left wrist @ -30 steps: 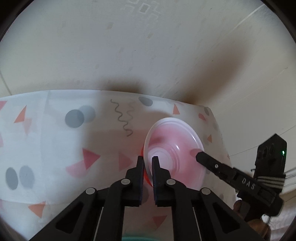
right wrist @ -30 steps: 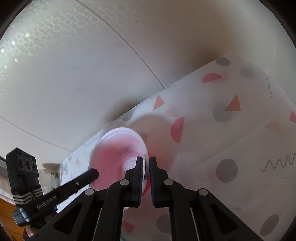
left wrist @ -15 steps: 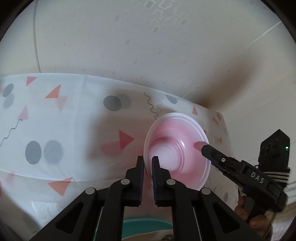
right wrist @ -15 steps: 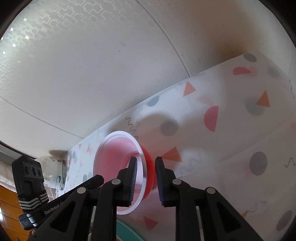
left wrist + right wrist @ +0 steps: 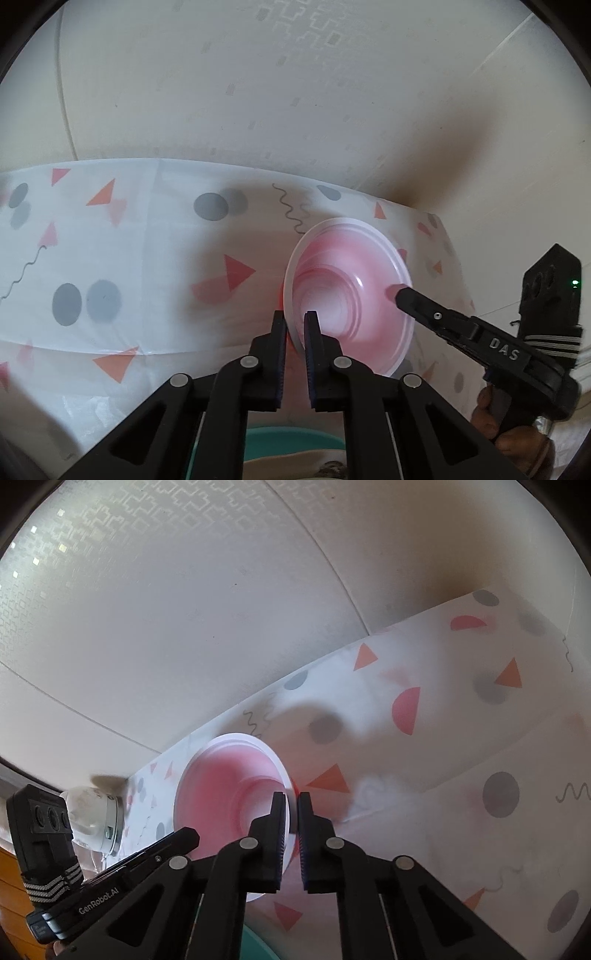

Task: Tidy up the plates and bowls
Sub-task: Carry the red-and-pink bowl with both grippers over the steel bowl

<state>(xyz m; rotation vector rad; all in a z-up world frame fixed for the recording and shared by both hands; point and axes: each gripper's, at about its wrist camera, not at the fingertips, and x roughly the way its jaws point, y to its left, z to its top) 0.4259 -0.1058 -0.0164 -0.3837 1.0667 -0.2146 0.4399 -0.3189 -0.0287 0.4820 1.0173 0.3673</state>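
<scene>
Patterned tablecloth [image 5: 147, 288] behind; L gripper [image 5: 294, 325] & R gripper [image 5: 291, 808] both pinch bowl [image 5: 354, 288] rim

The teal dish [image 5: 291, 441] peeks out low in the left wrist view, mostly hidden behind the left gripper [image 5: 294, 325] and cut by the frame edge. The bowl's [image 5: 236, 794] red outside barely shows past its rim. A white rounded object [image 5: 94, 818] at the far left sits blurred, unidentifiable.
</scene>
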